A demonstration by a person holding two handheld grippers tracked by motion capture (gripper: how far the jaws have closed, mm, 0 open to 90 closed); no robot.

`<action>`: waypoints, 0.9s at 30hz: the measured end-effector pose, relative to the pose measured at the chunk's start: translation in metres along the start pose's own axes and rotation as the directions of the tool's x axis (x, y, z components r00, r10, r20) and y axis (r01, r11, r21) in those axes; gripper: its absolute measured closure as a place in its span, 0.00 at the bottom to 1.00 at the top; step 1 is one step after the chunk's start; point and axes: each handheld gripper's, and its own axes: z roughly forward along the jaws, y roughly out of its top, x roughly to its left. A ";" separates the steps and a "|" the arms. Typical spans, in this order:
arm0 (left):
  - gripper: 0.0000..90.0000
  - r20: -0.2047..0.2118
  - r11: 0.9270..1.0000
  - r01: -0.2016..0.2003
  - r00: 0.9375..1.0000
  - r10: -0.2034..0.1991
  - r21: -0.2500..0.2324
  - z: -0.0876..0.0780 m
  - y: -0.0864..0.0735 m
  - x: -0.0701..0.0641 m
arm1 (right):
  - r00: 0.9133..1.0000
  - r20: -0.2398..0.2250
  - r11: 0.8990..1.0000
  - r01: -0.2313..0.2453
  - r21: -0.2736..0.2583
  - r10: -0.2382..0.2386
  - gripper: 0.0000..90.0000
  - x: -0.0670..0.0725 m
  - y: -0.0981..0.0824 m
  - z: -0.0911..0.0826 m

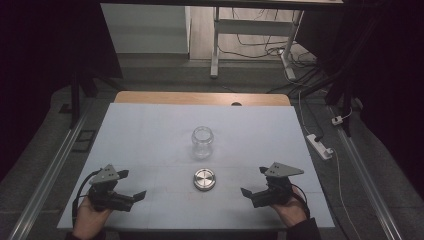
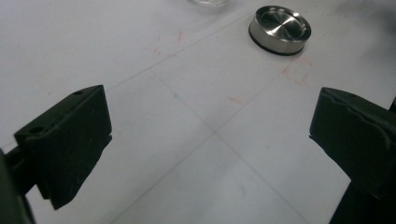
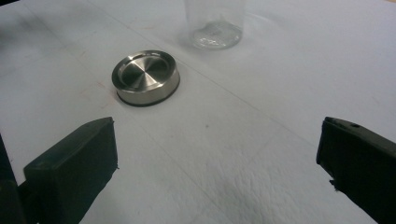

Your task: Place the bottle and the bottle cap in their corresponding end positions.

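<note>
We hold the left gripper [image 1: 131, 186] and right gripper [image 1: 255, 181] spread wide and empty, the metal lid [image 1: 204, 179] flat between them, seemingly equidistant, the glass jar [image 1: 202, 142] just beyond

Right tool [image 3: 217, 154] sits low over the white counter [image 3: 280, 93], jaws spread wide with bare surface between them, gripping nothing. Ahead and to the left in this view lies the round metal lid [image 3: 145, 77], flat on the counter, its dished top up and a dark ring around its base. Beyond it, near the top edge, stands the clear glass jar [image 3: 215, 25], upright, its upper part cut off. Lid and jar sit near each other, not touching.
</note>
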 end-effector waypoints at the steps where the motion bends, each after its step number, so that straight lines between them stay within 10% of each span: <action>1: 0.00 -0.003 1.000 0.005 1.000 -0.005 -0.002 -0.002 -0.002 0.000 | 1.000 0.003 1.000 -0.004 -0.001 0.004 0.00 -0.001 -0.002 -0.002; 27: 0.00 -0.132 0.991 0.122 0.985 -0.114 0.051 -0.033 -0.049 0.009 | 0.977 0.170 0.990 -0.137 0.024 0.131 0.00 -0.016 -0.046 -0.051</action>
